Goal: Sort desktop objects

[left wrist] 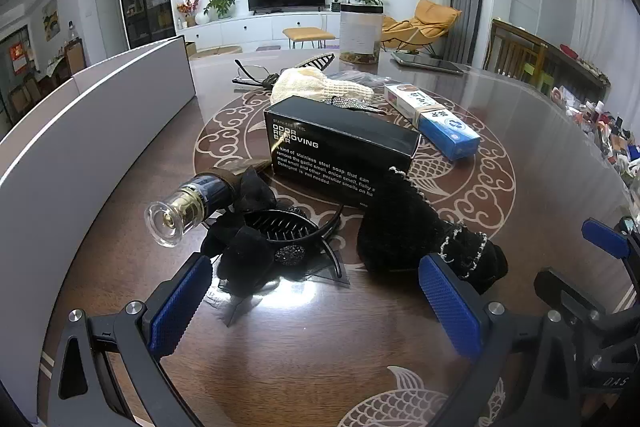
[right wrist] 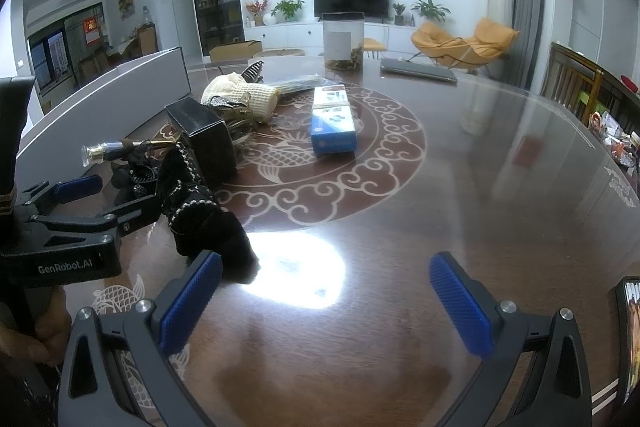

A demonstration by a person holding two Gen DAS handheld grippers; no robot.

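My left gripper (left wrist: 316,303) is open and empty, low over the dark wood table (left wrist: 304,359). Just beyond its fingers lie a black hair clip with a lace bow (left wrist: 276,231), a black beaded pouch (left wrist: 416,227) and a small glass-capped bottle (left wrist: 188,211). Behind them are a black "Odor Removing Bar" box (left wrist: 340,147), a blue-white box (left wrist: 432,115), a cream knitted cloth (left wrist: 320,85) and glasses (left wrist: 252,73). My right gripper (right wrist: 326,303) is open and empty over bare table; the pouch (right wrist: 200,203) lies at its left finger, the blue box (right wrist: 333,125) farther off.
A grey open storage box (left wrist: 100,107) stands along the table's left side. A clear jar (left wrist: 360,35) and a tablet (left wrist: 428,63) sit at the far edge. A phone (right wrist: 630,331) lies at the right edge. The left gripper (right wrist: 76,203) shows in the right wrist view.
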